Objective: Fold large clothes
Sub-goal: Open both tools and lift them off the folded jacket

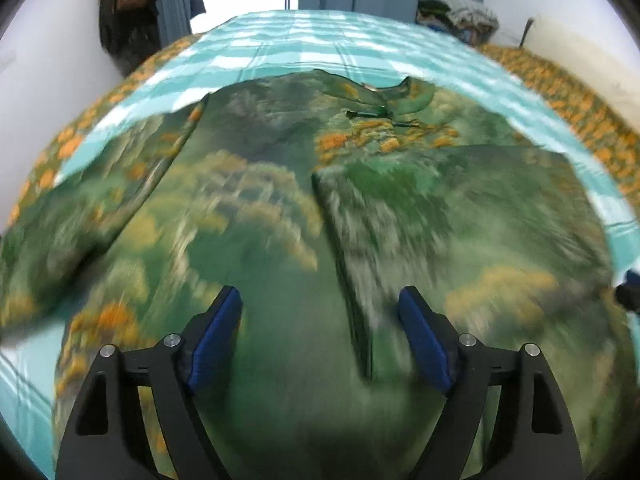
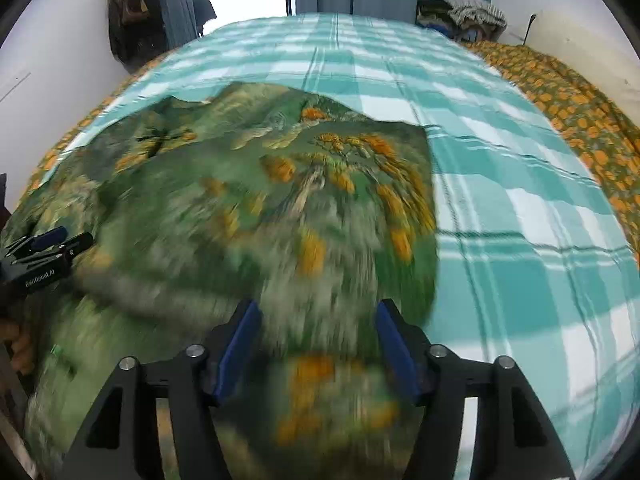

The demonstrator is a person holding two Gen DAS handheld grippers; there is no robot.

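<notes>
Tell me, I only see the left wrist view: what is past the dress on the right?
Observer: Bare checked sheet, wide open beside the dress.
Child: Is the right gripper holding the dress?
Observer: No, the right gripper is open above it.
Child: Can you see my left gripper from there?
Observer: Yes, the left gripper sits at the far left edge, over the dress.

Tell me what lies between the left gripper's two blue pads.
In the left wrist view, the left gripper is open over the green floral garment; only that fabric and a folded edge lie between its pads.
</notes>
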